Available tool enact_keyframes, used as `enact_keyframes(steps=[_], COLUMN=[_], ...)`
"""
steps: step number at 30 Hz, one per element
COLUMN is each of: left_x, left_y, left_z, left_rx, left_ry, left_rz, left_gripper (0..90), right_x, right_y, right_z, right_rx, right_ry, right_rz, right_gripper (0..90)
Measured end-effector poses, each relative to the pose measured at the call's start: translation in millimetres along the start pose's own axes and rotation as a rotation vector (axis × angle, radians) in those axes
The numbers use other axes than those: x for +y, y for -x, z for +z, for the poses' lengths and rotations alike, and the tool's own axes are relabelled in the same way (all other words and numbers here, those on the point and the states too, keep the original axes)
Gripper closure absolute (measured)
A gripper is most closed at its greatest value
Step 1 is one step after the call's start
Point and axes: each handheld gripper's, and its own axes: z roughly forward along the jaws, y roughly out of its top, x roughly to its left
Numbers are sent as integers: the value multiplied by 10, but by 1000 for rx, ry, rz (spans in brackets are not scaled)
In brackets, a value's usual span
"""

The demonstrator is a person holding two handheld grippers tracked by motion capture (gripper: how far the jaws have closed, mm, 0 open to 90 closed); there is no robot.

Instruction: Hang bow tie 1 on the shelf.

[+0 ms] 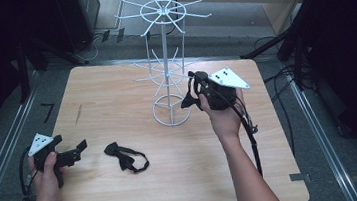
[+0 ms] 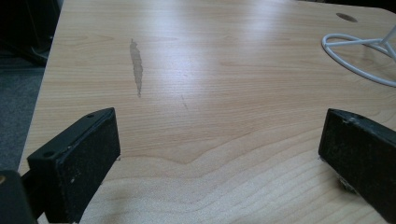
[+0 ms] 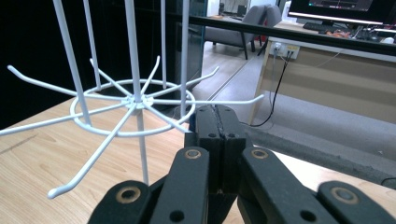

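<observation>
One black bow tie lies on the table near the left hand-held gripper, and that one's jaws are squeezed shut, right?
Not quite. The bow tie does lie on the table near the left hand-held gripper, but its jaws stand wide apart with nothing between them, as the left gripper view shows.

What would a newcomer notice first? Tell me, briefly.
The white rack stands mid-table, its hooks fanning out in two tiers. The right tool, shut, is held up beside the lower tier. A black bow tie lies flat near the open left tool.
</observation>
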Motion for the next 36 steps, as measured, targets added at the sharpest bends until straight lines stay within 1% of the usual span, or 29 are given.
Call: enact_keyframes(steps=[5, 8, 13, 19, 21, 22, 23, 25, 27, 29, 33, 36], left_x=[1, 3, 7, 8, 7, 6, 6, 4, 4, 6, 7, 5], left_y=[1, -3, -16, -18, -17, -15, -14, -11, -12, -12, -7, 0], left_z=[2, 5, 9, 8, 7, 7, 5, 3, 2, 4, 11, 8], left_rx=[0, -4, -8, -10, -10, -10, -9, -8, -9, -9, -5, -1], left_ry=[-1, -1, 6, 15, 16, 19, 18, 19, 19, 16, 14, 11], left_rz=[0, 0, -2, -6, -5, -5, -3, -2, -1, -1, 2, 4], left_gripper=[0, 0, 0, 0, 0, 0, 0, 0, 0, 0, 0, 0], right_x=[-84, -127, -151, -202, -211, -220, -229, -255, -284, -320, -383, -418], right_y=[-43, -55, -74, -135, -143, -149, -153, -153, -140, -118, -98, -97], right_z=[55, 83, 126, 189, 187, 180, 170, 147, 114, 67, -41, -146], right_rx=[3, 2, 4, 31, 44, 57, 63, 60, 59, 69, 85, 85], right_ry=[-20, -29, -36, -52, -50, -42, -42, -35, -29, -17, 6, 29], right_rz=[-5, -17, -18, -37, -44, -41, -40, -48, -46, -39, -52, -54], right_gripper=[900, 900, 900, 900, 853, 798, 766, 704, 667, 618, 545, 499])
